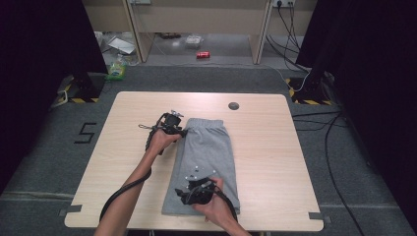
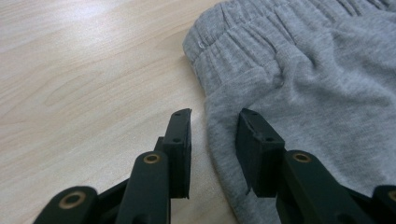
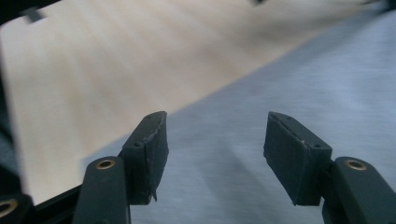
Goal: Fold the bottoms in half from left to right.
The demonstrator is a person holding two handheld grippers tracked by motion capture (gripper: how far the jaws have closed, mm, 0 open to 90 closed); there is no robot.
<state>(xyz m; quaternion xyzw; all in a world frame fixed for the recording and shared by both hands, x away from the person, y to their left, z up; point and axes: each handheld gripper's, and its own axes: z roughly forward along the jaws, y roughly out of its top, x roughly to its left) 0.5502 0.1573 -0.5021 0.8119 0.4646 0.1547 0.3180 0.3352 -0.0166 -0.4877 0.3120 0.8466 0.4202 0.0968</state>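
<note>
Grey shorts point(image 1: 206, 147) lie folded lengthwise on the wooden table point(image 1: 265, 147), with the elastic waistband point(image 2: 243, 32) at the far end. My left gripper point(image 1: 183, 132) is at the left side of the shorts point(image 2: 317, 74), just below the waistband. It point(image 2: 215, 116) is open, and the fabric's edge lies between its jaws with the pads not pressing. My right gripper point(image 1: 189, 194) hovers over the near leg end of the shorts point(image 3: 289, 74). It point(image 3: 217, 121) is open with nothing between its jaws, and that view is blurred.
A dark round grommet point(image 1: 234, 105) sits in the table's far middle. Bare wood point(image 2: 84, 70) lies left of the shorts. On the floor beyond are a red can point(image 1: 203, 54), a green bottle point(image 1: 117, 69) and cables point(image 1: 319, 123) at the right.
</note>
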